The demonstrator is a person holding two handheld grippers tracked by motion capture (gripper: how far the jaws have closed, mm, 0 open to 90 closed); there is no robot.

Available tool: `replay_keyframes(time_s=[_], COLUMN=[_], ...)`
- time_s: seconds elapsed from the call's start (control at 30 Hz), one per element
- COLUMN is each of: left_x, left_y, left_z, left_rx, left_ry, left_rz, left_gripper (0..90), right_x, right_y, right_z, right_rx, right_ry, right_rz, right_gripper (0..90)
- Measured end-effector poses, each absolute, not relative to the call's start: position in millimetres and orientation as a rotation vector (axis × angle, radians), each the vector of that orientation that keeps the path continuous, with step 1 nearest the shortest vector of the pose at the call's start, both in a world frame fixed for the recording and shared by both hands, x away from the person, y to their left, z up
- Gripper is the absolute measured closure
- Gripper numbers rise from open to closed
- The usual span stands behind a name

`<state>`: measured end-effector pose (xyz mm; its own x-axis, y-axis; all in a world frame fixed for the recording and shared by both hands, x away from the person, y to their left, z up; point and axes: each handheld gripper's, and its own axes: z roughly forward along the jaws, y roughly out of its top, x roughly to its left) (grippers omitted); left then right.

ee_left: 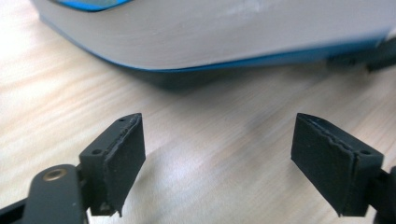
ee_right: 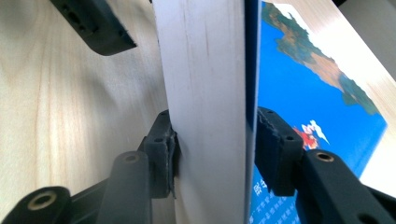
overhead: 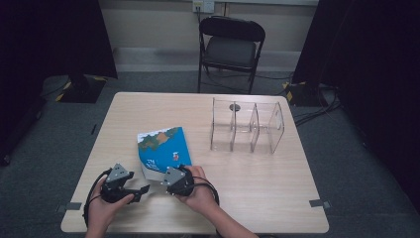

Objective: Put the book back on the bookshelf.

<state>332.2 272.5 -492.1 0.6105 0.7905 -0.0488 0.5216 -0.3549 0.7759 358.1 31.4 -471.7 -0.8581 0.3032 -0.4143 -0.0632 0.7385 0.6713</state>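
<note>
My right gripper (ee_right: 215, 154) pinches the thick blue-covered book (ee_right: 205, 93) at its near edge; left gripper (ee_left: 217, 154) spread, book just ahead.

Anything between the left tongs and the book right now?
No. In the left gripper view, bare tabletop lies between the open left tongs and the book.

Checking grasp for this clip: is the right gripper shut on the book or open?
Shut on it: the right gripper has one pad on the book page edge, the other on its blue cover.
</note>
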Motion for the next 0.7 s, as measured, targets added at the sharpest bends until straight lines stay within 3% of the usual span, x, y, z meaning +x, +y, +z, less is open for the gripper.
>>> replay_keyframes(time_s=[0.7], left_x=[331.4], left_y=[269.0], left_z=[-501.6], left_rx=[2.145], left_ry=[0.960], left_rz=[0.413], left_gripper=[14.4], right_x=[359.0], right_y=[18.7], right_z=[-402.0], right_rx=[0.293], right_ry=[2.565], right_rz=[0.906], right_gripper=[60.9])
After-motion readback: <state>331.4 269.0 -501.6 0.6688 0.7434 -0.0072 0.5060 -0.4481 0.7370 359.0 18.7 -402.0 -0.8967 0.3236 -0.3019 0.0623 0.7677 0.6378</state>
